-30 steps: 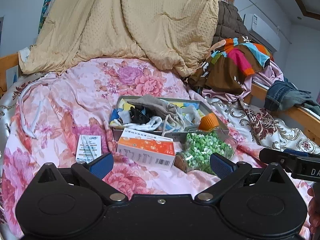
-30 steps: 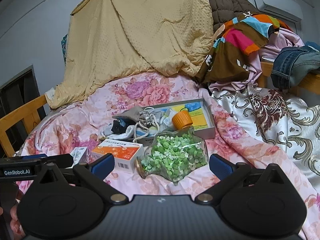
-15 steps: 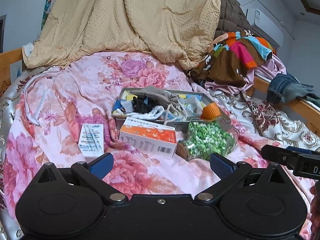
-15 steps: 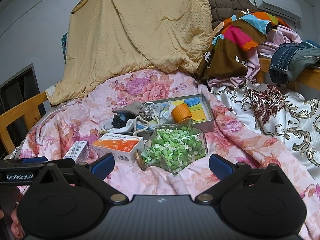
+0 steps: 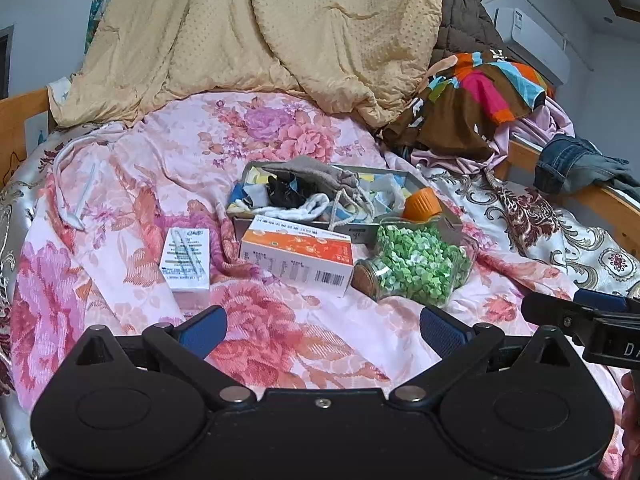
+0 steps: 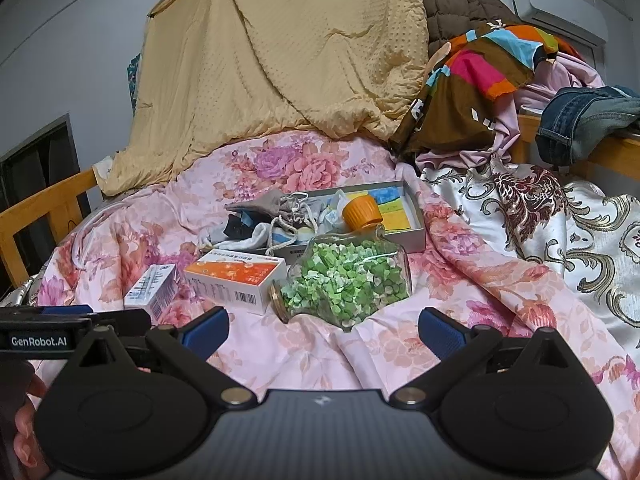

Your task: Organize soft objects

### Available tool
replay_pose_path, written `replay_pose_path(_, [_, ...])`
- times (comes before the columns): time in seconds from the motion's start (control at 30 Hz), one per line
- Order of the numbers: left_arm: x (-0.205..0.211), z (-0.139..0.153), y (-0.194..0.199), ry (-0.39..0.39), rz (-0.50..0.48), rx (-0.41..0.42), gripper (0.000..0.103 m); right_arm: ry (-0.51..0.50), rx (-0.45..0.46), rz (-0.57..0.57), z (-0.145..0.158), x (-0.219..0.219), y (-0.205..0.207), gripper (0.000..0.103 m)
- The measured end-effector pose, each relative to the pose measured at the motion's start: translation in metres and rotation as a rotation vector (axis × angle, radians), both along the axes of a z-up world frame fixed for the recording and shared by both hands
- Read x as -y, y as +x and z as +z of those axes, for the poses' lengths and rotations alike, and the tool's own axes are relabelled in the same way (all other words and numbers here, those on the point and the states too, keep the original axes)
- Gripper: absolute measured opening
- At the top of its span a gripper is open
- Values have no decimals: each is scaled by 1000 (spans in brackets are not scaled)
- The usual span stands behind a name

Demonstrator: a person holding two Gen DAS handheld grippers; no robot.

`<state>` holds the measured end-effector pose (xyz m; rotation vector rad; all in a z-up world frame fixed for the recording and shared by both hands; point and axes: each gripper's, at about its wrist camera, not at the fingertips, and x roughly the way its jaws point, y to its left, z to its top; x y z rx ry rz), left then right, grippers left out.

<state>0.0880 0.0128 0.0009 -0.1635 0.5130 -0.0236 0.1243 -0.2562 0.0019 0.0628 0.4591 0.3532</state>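
Observation:
A shallow grey box (image 5: 448,216) (image 6: 416,236) lies on the floral bedspread and holds soft items: a grey drawstring pouch (image 5: 320,176) (image 6: 280,204), white socks (image 5: 296,210) (image 6: 244,240) and dark cloth. In front of it lie an orange-white carton (image 5: 298,258) (image 6: 236,276), a small white carton (image 5: 186,258) (image 6: 154,286) and a glass jar of green bits (image 5: 416,264) (image 6: 348,276) with an orange cap. My left gripper (image 5: 322,326) and right gripper (image 6: 322,326) are both open and empty, held short of these items.
A tan quilt (image 5: 260,32) is heaped at the back. Colourful clothes (image 5: 476,100) and jeans (image 5: 576,164) lie at the right over a wooden rail. A wooden bed frame (image 6: 44,208) runs along the left.
Both grippers have drawn back toward the near side of the bed, so the box, cartons and jar now sit farther from the fingers. Both stay open.

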Motion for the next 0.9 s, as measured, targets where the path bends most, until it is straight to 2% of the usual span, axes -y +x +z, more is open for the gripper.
replay_pose_path(0.33, [1,-3,-6,-10,2,-15,102,0,-22,-10,-5,1,-7,103])
replay_pose_path(0.9, [5,-9,-12,19,34,-44,102,-9,-45,-9,-12,3,-9,103])
